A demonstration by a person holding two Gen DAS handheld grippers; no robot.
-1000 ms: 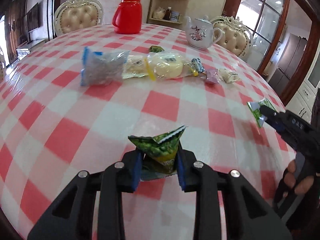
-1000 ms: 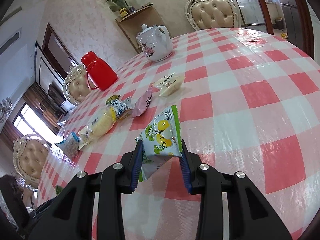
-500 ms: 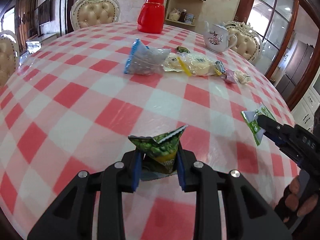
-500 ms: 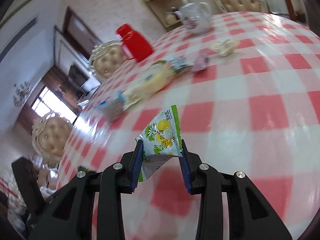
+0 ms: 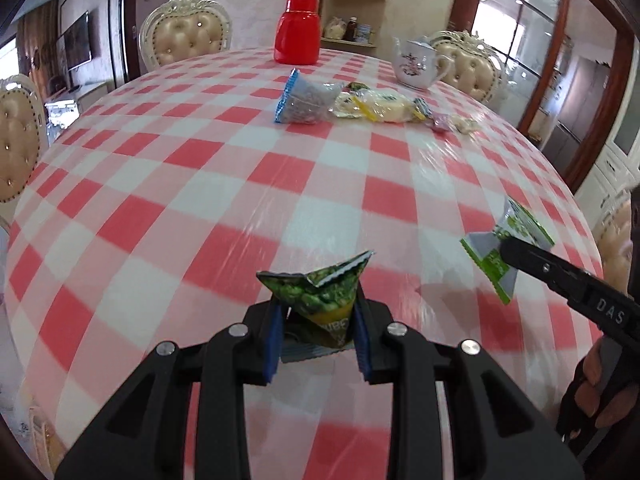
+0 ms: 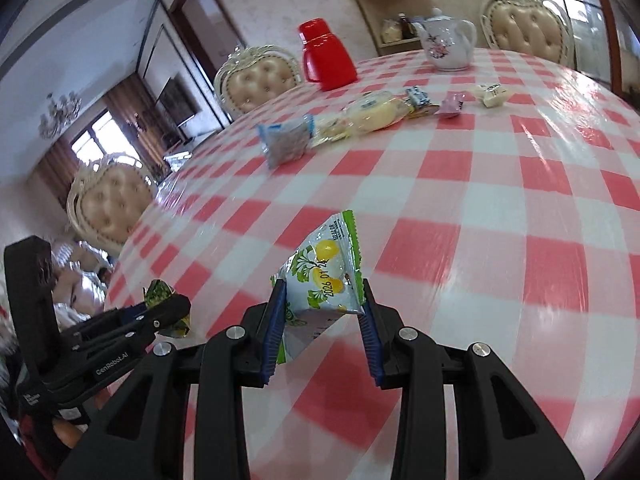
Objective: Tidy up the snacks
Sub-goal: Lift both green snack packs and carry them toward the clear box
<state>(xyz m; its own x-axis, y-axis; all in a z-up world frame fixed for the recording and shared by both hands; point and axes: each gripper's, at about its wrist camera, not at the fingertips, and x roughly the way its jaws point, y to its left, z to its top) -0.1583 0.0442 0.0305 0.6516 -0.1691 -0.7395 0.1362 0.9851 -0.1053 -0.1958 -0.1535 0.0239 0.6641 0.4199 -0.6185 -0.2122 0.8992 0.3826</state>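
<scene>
We record the left gripper (image 5: 316, 336) clamped on a dark green snack packet (image 5: 320, 296), held above the checked tablecloth (image 5: 200, 184). We record the right gripper (image 6: 322, 328) clamped on a white-and-green packet with yellow fruit print (image 6: 324, 276), also held off the cloth. Toward the far side of the table we list a row of snacks: a blue-edged clear bag (image 5: 306, 98), touching it a pale yellow wrapped cake (image 5: 384, 108), then a small pink packet (image 6: 452, 104) and a cream wrapped piece (image 6: 492, 94). Behind the row stand a red jug (image 5: 298, 28) and a white teapot (image 5: 414, 64).
</scene>
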